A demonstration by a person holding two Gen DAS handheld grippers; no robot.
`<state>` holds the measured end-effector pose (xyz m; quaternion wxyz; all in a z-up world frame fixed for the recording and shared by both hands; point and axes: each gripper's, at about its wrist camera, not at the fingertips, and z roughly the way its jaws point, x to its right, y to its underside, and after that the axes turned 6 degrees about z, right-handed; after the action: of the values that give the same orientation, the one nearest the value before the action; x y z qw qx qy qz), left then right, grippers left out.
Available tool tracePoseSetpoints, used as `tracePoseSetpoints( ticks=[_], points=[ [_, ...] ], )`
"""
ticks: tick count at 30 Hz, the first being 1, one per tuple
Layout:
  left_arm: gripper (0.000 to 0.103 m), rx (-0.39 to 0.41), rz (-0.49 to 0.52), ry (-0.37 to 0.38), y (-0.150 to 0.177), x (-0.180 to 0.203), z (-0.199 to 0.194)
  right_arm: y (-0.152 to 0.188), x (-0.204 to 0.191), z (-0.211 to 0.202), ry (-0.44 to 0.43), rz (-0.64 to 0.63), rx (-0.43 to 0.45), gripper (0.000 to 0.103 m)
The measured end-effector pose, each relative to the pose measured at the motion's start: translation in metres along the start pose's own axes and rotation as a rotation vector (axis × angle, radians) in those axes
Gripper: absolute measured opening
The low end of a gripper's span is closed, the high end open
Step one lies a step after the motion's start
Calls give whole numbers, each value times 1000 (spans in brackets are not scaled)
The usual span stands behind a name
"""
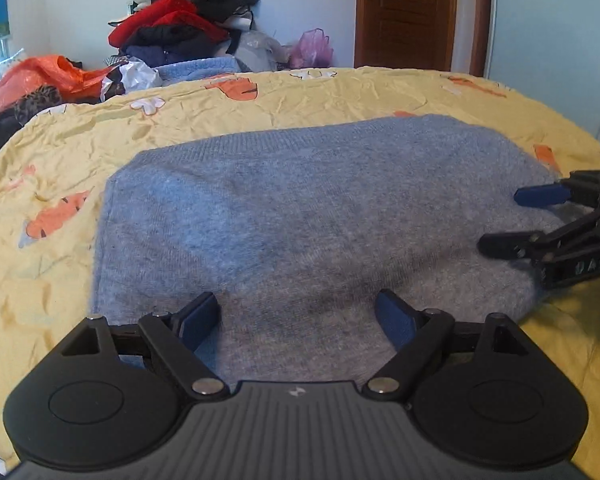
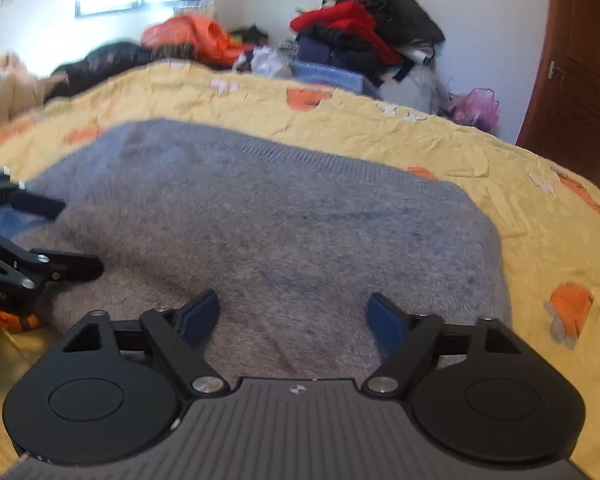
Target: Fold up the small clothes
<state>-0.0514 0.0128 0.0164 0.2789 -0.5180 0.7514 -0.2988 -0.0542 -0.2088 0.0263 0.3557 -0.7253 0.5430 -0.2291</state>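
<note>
Knitwear fills the left wrist view: a grey-blue sweater lies flat on the yellow bedsheet, ribbed hem toward the bed's far edge. The left tongs stand wide apart, empty, over its near edge; the right tongs enter at the side, also spread.

Right wrist view, somewhat blurred: right tongs gape over the near edge, apparently clear of the cloth. Pinching both near corners evenly, both layers together, should keep the fold square.
</note>
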Motion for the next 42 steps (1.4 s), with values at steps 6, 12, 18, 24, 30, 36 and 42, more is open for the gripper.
tracePoseSetpoints(
  ticks=[6, 12, 18, 24, 30, 36, 42],
  points=[
    [86, 5, -43, -13, 4, -5, -30, -8, 3, -21, -21, 31, -23, 82],
    [87, -43, -87, 17, 19, -3, -33, -8, -31, -29, -130, -7, -24, 83],
    [88, -68, -40, -24, 21, -1, -35, 7, -36, -15, -114, -61, -81, 94],
    [87, -54, -217, -22, 29, -21, -66, 1, -34, -30, -114, -39, -73, 87],
    [87, -96, -516, -42, 49, -50, -74, 7, -28, -30, -115, 9, -40, 90],
    [87, -163, -593, -183, 35, -56, -62, 18, -37, -21, -92, -33, -30, 101],
    [100, -200, -552, -250, 24, -47, -45, 19, -37, -20, -95, -25, -20, 103]
  ],
)
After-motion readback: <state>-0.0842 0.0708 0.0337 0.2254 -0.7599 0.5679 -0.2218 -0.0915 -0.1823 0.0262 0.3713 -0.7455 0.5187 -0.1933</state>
